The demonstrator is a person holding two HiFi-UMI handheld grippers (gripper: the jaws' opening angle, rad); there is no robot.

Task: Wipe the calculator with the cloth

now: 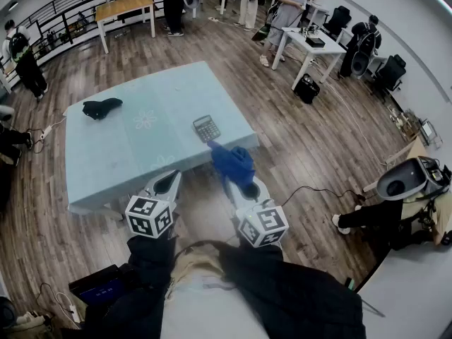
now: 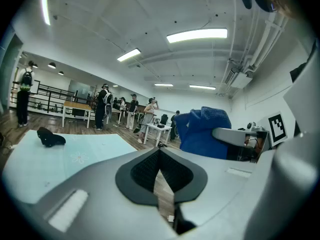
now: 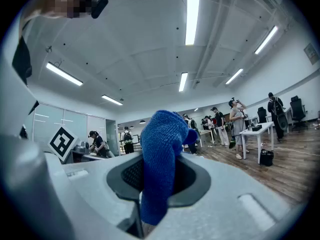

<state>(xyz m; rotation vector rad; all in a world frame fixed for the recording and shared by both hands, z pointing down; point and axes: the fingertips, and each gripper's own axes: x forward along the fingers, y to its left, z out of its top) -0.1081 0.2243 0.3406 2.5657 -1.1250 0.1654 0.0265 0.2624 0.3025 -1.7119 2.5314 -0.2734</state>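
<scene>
Calculator [image 1: 206, 128] lay face up near the right edge of the pale blue bench [image 1: 127, 154]. The right tongs [image 3: 152, 184] were clamped on a blue cloth [image 1: 233, 162], which stuck out past them with its tip close to the calculator's near corner. The left tongs [image 2: 160, 170] were closed on nothing, held off the bench's near edge. A black bundle [image 1: 101, 107] lay near the bench's far left corner.

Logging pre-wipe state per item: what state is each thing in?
left gripper: shut, empty
right gripper: shut on blue cloth
blue cloth: bunched, clamped, held in the air
calculator: flat, face up, uncovered, near the table edge
black fabric item: crumpled on the table's far corner
</scene>
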